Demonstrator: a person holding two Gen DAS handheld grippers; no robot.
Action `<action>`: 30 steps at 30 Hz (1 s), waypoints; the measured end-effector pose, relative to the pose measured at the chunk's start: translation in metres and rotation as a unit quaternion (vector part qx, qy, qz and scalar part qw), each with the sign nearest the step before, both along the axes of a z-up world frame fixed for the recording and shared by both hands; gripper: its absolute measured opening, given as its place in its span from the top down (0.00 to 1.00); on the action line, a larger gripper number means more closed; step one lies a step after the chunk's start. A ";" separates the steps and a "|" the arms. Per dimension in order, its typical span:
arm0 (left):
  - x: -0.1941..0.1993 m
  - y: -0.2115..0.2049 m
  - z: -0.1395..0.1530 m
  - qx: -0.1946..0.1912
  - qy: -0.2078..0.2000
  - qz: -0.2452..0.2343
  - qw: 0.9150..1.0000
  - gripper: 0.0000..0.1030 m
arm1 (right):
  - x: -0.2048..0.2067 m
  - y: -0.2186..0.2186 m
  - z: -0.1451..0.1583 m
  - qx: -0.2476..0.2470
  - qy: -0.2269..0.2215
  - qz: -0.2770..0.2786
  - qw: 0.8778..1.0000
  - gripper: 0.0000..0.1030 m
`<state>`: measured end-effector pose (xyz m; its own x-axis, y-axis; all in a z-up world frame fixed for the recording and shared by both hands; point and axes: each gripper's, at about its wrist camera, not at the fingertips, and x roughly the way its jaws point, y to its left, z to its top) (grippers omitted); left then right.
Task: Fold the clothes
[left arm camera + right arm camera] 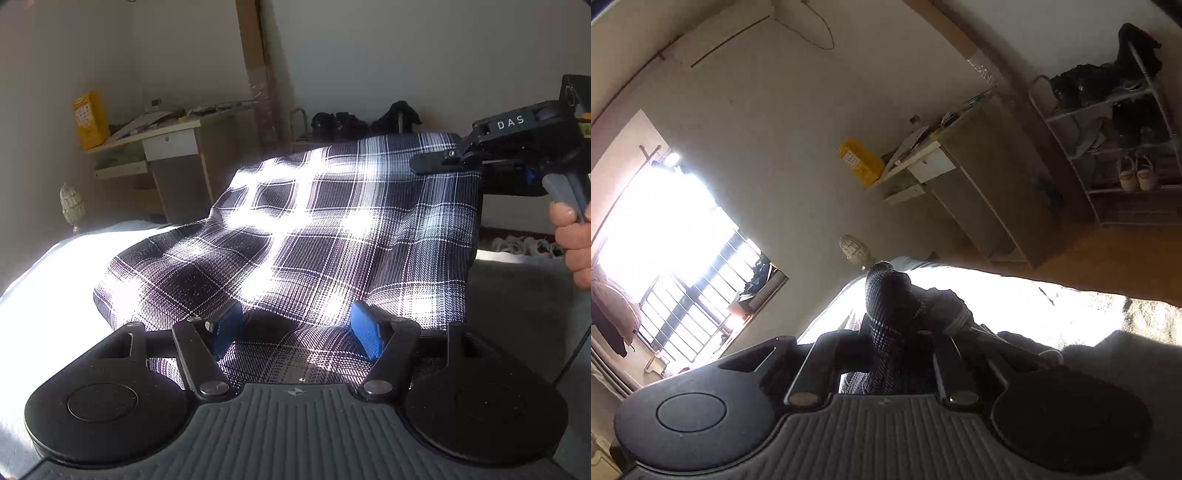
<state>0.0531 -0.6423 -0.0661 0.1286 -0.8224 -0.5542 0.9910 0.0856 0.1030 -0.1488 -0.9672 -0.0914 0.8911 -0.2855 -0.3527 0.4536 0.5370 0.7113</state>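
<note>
- Nearest in the left wrist view, we see the left gripper (295, 328) with its two blue, ribbed pads well apart; the plaid cloth (314, 229) runs between and under them, but we see neither pad pressing on it, so we count these jaws as open.
- The cloth is a woven check of dark navy with white lines. It lies partly on the pale bed (40, 266), washed out by sunlight, and rises towards its far right corner.
- At that raised corner, only this view shows the right gripper (436, 164) from outside: a black body lettered "DAS", one flat finger lying over the fabric edge, and a person's hand (572, 240) around the grey trigger.
- The right wrist view alone shows that grip from close by: the right gripper (886, 354) has a dark bunched roll of the cloth (890, 306) standing up between its two black fingers, which have closed in on it. We read these jaws as clamped on the cloth.
- Farther off, both views show one counter (173, 129) with a white drawer, littered with papers, and one yellow box (90, 120) at its end.
- Only the right wrist view shows the bright barred window (679, 236) and the metal shoe rack (1115, 140) with one pair of white shoes (1136, 175) on a lower shelf.
</note>
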 end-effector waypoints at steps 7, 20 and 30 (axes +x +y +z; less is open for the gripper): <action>0.004 0.000 -0.004 -0.007 0.012 -0.006 1.000 0.36 | -0.051 -0.024 -0.037 0.115 -0.102 -0.074 0.985 0.73; 0.001 0.011 -0.017 -0.061 0.032 0.024 0.997 0.36 | 0.149 -0.004 0.036 -0.206 0.233 0.094 0.946 0.77; 0.015 0.021 -0.008 -0.100 0.051 -0.009 0.994 0.35 | 0.186 0.008 0.064 -0.229 0.213 0.101 0.944 0.77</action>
<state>0.0681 -0.6217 -0.0737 0.0648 -0.9188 -0.3894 0.9969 0.0771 -0.0159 0.0369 -0.9587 -0.0276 0.7493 -0.3347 -0.5713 0.5015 0.8503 0.1595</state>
